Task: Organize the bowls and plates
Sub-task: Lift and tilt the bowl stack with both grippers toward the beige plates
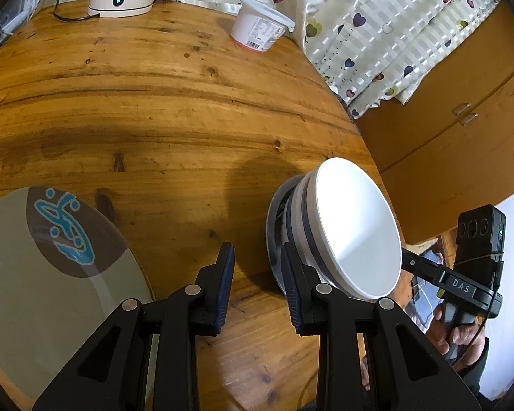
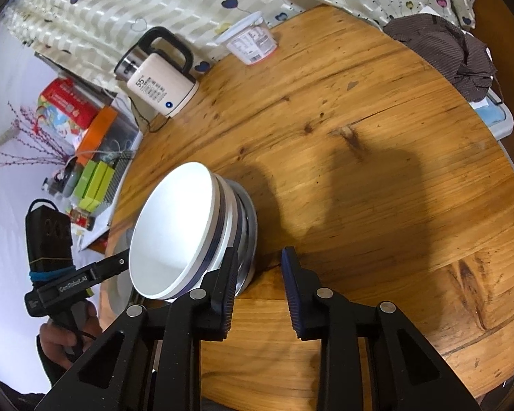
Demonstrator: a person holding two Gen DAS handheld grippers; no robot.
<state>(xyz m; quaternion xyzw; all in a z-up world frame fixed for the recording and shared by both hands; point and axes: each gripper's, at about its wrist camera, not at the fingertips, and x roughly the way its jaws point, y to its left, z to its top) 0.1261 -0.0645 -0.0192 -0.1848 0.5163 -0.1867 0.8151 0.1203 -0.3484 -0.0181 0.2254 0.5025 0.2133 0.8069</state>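
The stack of bowls (image 1: 339, 236) stands on the wooden counter (image 1: 171, 109) near its edge, a white bowl on top with dark-banded ones nested under it. It lies between the two grippers. In the left wrist view it sits just to the right of the left gripper (image 1: 257, 284), whose right finger is against or just beside the stack's side; I cannot tell if they touch. In the right wrist view the same stack (image 2: 188, 236) sits just to the left of the right gripper (image 2: 262, 287), whose left finger overlaps the stack's lower rim.

Both sets of jaws stand wide apart and hold nothing. Neither has the stack between its fingers, so either would have to shift sideways to straddle a rim.

A large patterned plate (image 1: 51, 274) lies flat on the counter left of the left gripper, apart from the bowls and nearer that hand, likely its job.

A kettle (image 2: 161, 78) and a yogurt tub (image 2: 252, 42) stand at the far edge.
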